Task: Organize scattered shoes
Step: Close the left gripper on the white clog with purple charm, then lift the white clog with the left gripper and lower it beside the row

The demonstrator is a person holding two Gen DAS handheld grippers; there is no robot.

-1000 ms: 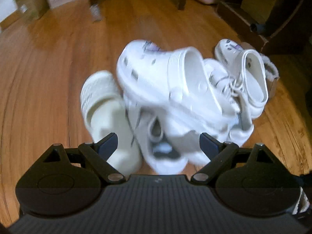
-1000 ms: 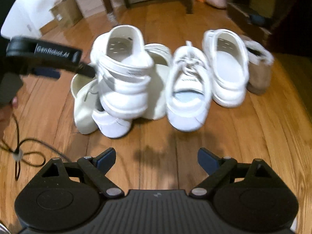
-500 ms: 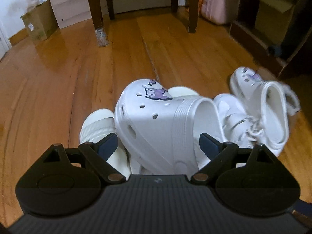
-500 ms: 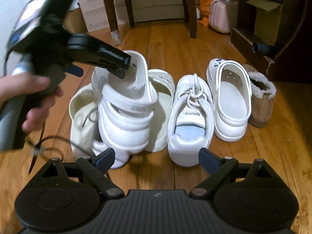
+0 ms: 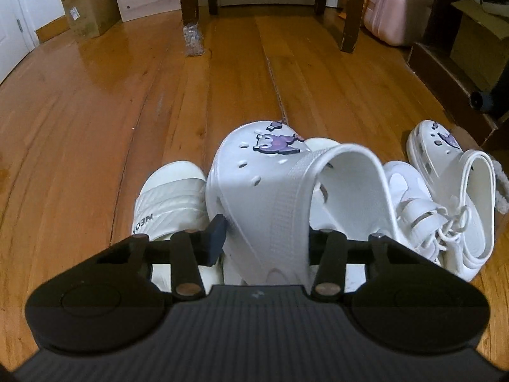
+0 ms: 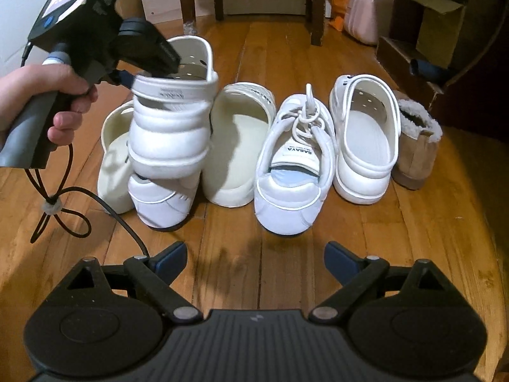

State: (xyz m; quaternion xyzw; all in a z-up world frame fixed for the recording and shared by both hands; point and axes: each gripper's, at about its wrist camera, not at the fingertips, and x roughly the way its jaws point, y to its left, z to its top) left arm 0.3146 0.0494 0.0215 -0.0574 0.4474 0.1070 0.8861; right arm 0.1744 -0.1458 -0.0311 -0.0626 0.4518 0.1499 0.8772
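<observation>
Shoes sit bunched on the wood floor (image 5: pixel 95 102), and in the left wrist view our left gripper (image 5: pixel 264 235) has just been closing: where its jaws stood wide around the stacked clog (image 5: pixel 286 191) half a second ago, they now pinch the clog's heel strap, one pad against its left side, the other hidden behind it. The slide (image 5: pixel 171 194) lies just beside it. In the right wrist view the same clog (image 6: pixel 173 108) is clamped by the left gripper (image 6: pixel 127 76) in our hand (image 6: pixel 38 92), resting atop a sneaker (image 6: pixel 159 200); its twin (image 6: pixel 366 133) lies further right. Our right gripper (image 6: pixel 256 256) hangs empty, jaws wide apart. We judge the clog is now secured and ready to be lifted toward its mate.
</observation>
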